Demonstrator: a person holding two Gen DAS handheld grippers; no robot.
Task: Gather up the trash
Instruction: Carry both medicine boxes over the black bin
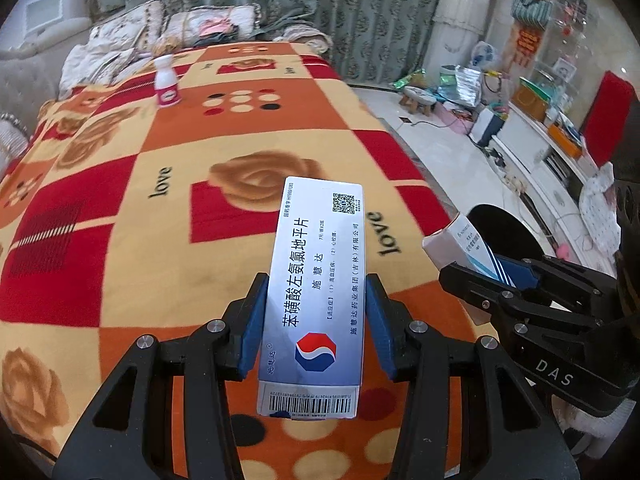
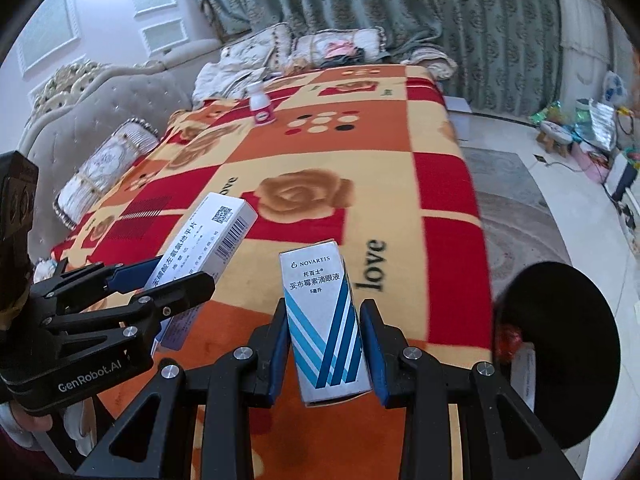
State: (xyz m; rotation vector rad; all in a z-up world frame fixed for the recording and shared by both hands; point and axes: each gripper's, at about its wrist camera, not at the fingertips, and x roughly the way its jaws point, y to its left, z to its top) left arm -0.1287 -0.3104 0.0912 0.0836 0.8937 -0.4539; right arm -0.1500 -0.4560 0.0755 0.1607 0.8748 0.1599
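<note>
My left gripper [image 1: 317,286] is shut on a long white and blue medicine box [image 1: 320,248], held lengthwise above the patterned blanket. It shows again at the left of the right wrist view as the left gripper [image 2: 168,276] with that long box [image 2: 218,236]. My right gripper [image 2: 326,314] is shut on a small striped eye-drop box [image 2: 322,320]. From the left wrist view the right gripper [image 1: 486,270] carries this small box [image 1: 456,242] next to a black round bin [image 1: 506,236]. A white bottle with a pink label [image 1: 166,84] stands upright far up the bed.
The bed's orange, red and cream blanket [image 2: 360,160] fills the middle. Pillows [image 2: 100,168] and a grey padded headboard [image 2: 80,120] lie to the left. The black bin [image 2: 560,340] stands off the bed's right edge. A stool [image 2: 556,136] and clutter crowd the far floor.
</note>
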